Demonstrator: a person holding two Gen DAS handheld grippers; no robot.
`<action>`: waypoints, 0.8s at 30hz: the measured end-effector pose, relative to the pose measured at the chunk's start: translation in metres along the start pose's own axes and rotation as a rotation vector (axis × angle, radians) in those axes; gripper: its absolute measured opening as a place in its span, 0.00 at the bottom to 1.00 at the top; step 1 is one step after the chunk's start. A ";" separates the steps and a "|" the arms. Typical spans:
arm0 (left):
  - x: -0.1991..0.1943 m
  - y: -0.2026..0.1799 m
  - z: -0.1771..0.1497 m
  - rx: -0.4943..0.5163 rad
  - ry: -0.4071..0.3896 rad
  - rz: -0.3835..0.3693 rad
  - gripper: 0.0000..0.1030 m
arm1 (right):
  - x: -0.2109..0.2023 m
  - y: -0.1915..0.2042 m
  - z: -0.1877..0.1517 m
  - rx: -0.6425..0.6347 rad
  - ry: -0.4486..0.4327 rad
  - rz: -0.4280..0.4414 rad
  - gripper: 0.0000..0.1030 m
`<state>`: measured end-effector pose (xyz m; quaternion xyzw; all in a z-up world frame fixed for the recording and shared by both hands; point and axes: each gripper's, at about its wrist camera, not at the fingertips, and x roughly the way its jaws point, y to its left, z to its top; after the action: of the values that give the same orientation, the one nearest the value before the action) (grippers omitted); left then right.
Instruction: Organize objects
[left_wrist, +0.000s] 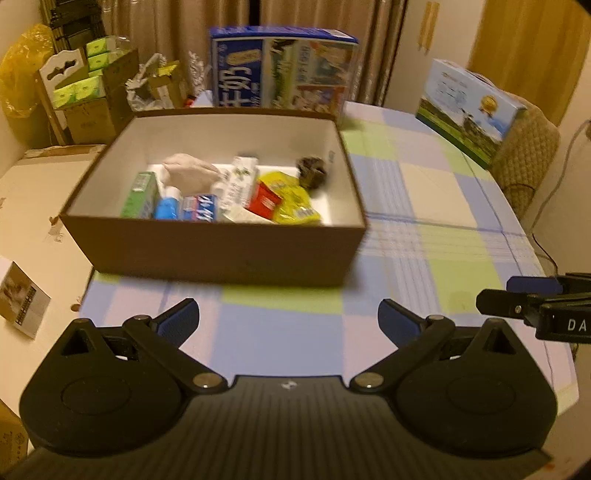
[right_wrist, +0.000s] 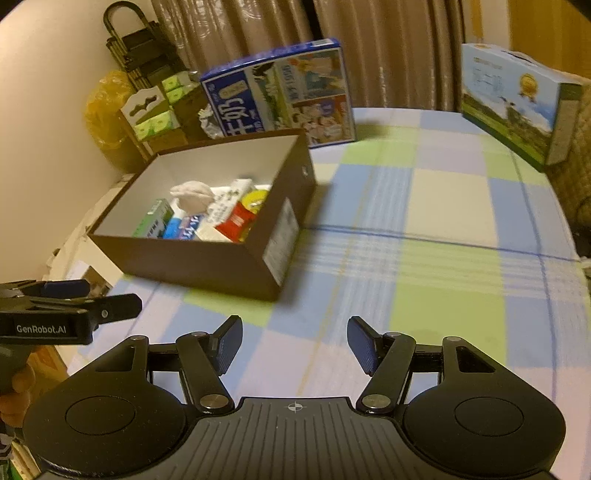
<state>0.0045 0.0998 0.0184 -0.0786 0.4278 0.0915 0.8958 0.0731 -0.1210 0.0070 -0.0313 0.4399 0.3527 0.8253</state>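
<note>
A brown open box stands on the checked tablecloth. Inside lie a green carton, a blue and white tube, a toothpaste box, a red packet, a yellow packet, a beige bundle and a dark lump. My left gripper hovers open in front of the box, holding nothing. My right gripper is open and empty too, to the box's right; its tips enter the left wrist view at the right edge.
A blue milk carton case stands behind the box. A light blue gift box sits at the table's far right. Cardboard boxes with green packs and a yellow bag crowd the left. A hand holds the left gripper.
</note>
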 end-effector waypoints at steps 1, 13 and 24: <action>-0.002 -0.006 -0.004 0.007 0.002 -0.005 0.99 | -0.005 -0.003 -0.004 0.004 0.000 -0.003 0.59; -0.022 -0.067 -0.044 0.041 0.015 -0.062 0.99 | -0.057 -0.032 -0.049 0.021 0.004 -0.031 0.59; -0.029 -0.088 -0.061 0.045 0.023 -0.057 0.99 | -0.077 -0.045 -0.070 0.037 0.006 -0.036 0.59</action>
<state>-0.0386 -0.0018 0.0089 -0.0716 0.4374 0.0553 0.8947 0.0234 -0.2230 0.0108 -0.0250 0.4480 0.3297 0.8306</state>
